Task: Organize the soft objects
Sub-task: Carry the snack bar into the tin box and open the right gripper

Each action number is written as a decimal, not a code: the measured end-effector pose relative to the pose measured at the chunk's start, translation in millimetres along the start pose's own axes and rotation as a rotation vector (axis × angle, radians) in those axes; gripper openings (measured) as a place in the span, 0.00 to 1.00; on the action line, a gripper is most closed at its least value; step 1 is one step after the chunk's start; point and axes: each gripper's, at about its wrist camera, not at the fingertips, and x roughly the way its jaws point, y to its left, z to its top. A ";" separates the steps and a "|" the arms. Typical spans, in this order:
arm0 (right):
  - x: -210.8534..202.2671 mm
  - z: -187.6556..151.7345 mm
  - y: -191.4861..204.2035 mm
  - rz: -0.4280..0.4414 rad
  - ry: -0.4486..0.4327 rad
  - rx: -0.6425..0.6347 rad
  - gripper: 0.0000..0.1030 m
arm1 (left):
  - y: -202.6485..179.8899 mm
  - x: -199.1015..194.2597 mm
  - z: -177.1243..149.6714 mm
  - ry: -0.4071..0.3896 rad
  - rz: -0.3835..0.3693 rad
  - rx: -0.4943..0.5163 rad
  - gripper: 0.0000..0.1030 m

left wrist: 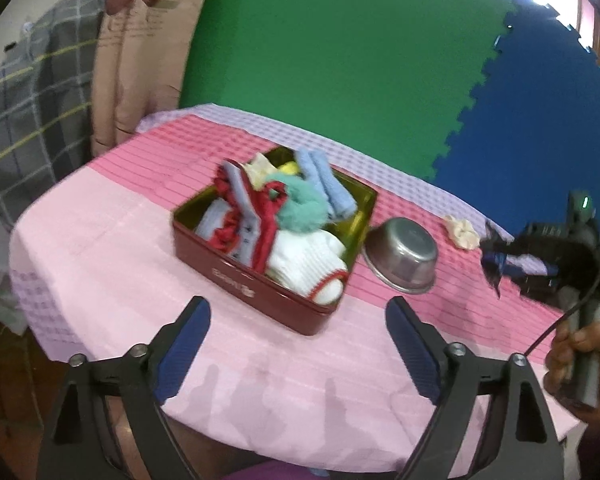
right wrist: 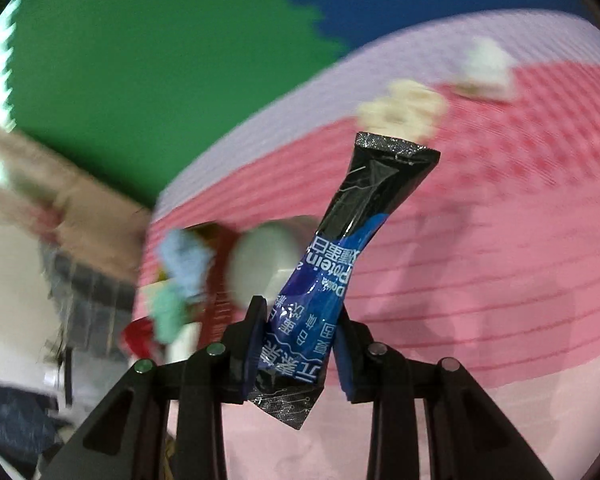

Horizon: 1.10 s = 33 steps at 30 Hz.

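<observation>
Right gripper (right wrist: 296, 328): your jaws are clamped narrow on a blue-and-black snack packet (right wrist: 340, 280), gripped near its lower end, so most of its length stands free above the pads.
Left gripper (left wrist: 298, 328): your jaws stand wide with nothing between them, hovering over the near edge of the bench (left wrist: 100, 240) just in front of the red tin (left wrist: 260, 292).
Red tin: it is already heaped with socks, a teal scrunchie (left wrist: 300, 208) and rolled blue cloth (left wrist: 324, 184); little bare floor shows.
Steel bowl (left wrist: 404, 256): it lies tipped on its side, touching or nearly touching the tin's right wall.
Loose items: a cream scrunchie (left wrist: 462, 232) sits beyond the bowl; in the right wrist view a second pale bundle (right wrist: 486, 66) lies further back, too blurred to name.
Step in hand: judging by the grip, you are carrying the packet off the bench.
How to do it well: keep the packet's free end from swinging into the bowl or the tin's heap; move it level and slow enough to steady the view.
Where to put it: the packet is crinkly rather than soft, so it probably belongs apart from the tin; I cannot tell the intended spot.
Risk: a hold this close to the packet's end may let it pivot.
</observation>
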 end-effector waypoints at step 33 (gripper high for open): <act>190.5 -16.9 173.9 -0.101 0.203 -0.552 0.38 | 37.5 12.6 3.3 0.027 0.105 -0.027 0.99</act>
